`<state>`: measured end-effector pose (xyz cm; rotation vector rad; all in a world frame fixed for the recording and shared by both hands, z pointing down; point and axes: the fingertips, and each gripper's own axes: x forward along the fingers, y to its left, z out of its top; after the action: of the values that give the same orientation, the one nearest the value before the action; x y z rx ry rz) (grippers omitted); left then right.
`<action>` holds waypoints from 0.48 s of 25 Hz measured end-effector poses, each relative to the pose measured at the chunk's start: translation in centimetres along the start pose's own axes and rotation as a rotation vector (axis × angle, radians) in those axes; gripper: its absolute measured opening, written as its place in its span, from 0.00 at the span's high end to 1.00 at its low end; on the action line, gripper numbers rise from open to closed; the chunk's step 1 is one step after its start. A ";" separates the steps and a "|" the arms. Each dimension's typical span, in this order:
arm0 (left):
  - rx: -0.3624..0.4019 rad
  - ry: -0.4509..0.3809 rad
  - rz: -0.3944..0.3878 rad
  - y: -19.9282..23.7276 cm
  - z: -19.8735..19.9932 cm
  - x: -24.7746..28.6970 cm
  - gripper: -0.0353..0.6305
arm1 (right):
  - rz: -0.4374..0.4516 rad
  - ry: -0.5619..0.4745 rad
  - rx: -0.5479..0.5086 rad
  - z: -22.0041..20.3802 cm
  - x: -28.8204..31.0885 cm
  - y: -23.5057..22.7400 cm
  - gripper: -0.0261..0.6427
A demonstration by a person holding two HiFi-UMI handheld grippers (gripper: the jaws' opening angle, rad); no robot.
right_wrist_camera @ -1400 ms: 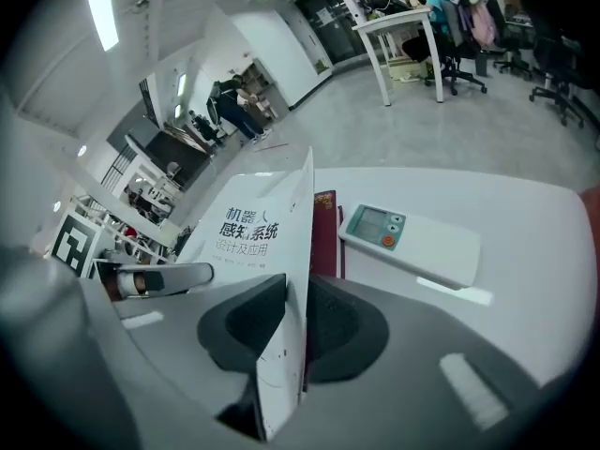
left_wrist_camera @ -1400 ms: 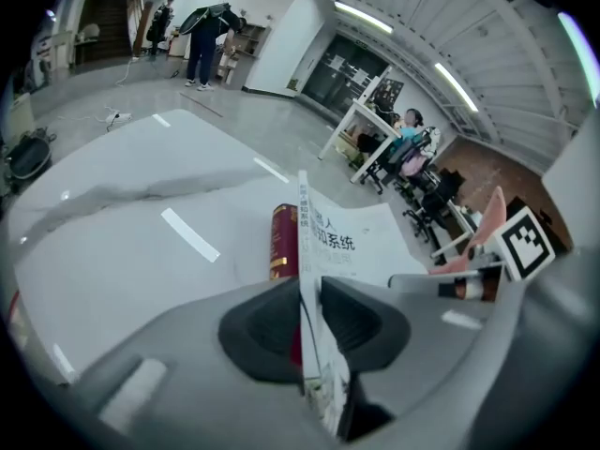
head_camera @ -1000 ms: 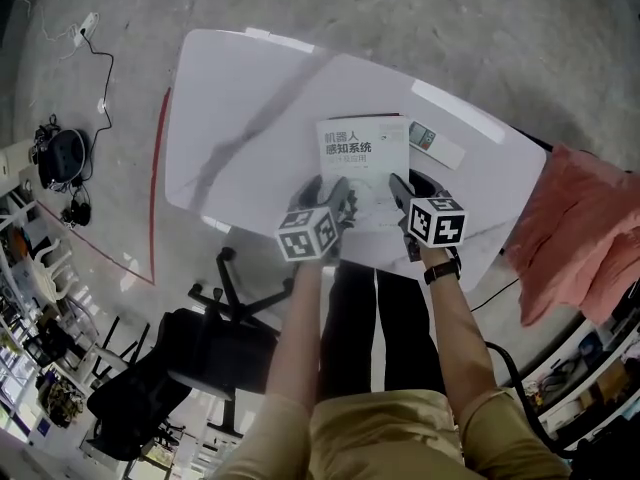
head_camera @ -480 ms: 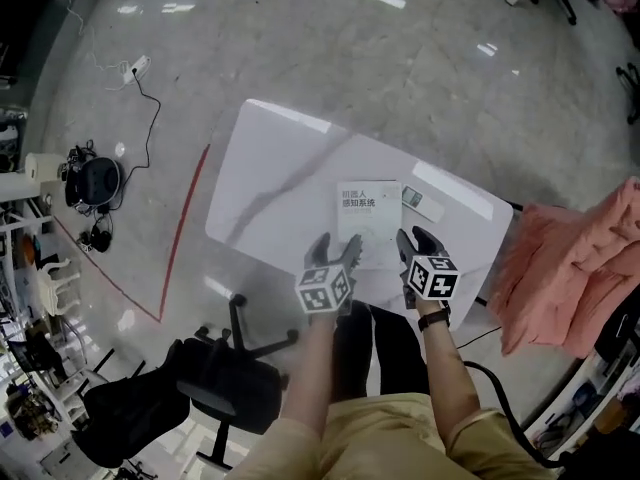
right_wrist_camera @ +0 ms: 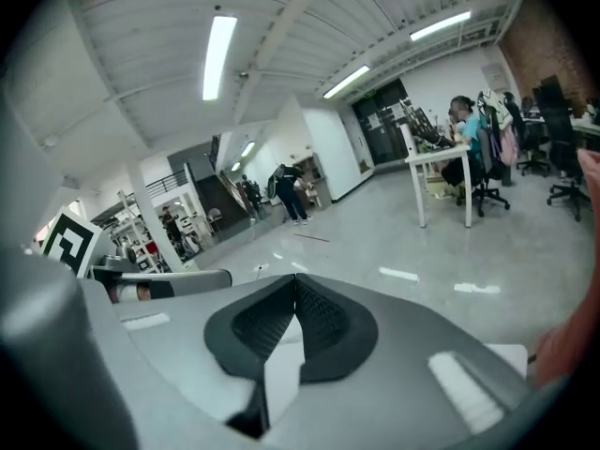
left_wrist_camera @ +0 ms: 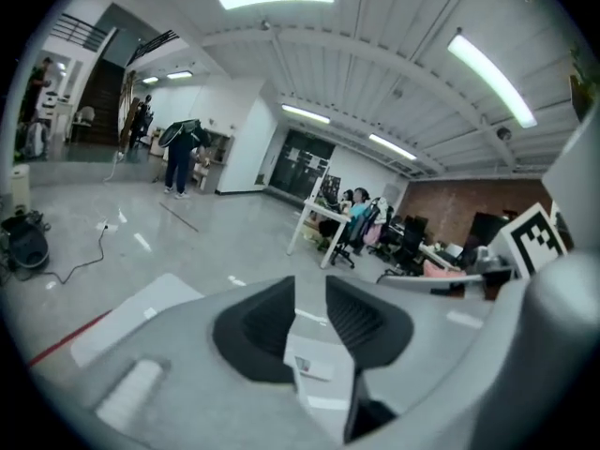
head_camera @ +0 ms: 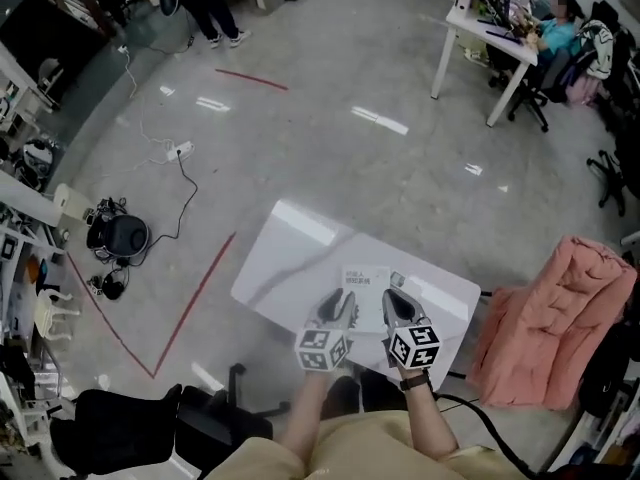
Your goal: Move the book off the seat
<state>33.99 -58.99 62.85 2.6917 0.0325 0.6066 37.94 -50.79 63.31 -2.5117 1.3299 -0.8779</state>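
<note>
White table (head_camera: 290,258): carries the book on its near half; the far half is bare.
Pink cloth (head_camera: 555,328): draped heap to the right of the table, apart from the book.
Black chair (head_camera: 125,438): lower left, well apart from the table top; nothing pale shows on its seat.
Book (head_camera: 362,278): flat on the table, near the close edge; already off the seat, by my reading.
Left tongs (head_camera: 340,304): over the table's near edge, just short of the book; closing, with a gap between the jaws and nothing in it.
Right tongs (head_camera: 392,302): beside the left, pressed together, empty.
Risk: both tongs hang close to the book. A careless swing could clip its near edge and skid it toward the rim. The right tongs would need spreading before any regrip.
</note>
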 end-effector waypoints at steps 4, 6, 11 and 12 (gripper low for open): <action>0.103 -0.108 0.004 -2.7 6.0 -4.0 0.87 | 0.033 -0.091 -0.136 5.9 -3.3 3.9 0.95; 0.196 -0.159 0.026 -4.0 9.1 -6.1 0.95 | 0.028 -0.154 -0.199 9.6 -5.2 5.6 0.95; 0.269 -0.316 -0.008 -7.1 16.7 -9.9 0.95 | -0.011 -0.299 -0.323 18.1 -8.9 9.0 0.95; 0.269 -0.348 -0.023 -7.8 18.0 -10.7 0.95 | -0.007 -0.329 -0.339 19.4 -9.6 9.8 0.95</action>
<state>32.30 -59.36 40.56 3.0144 0.0549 0.1259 37.98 -51.22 39.56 -2.7500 1.4534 -0.2311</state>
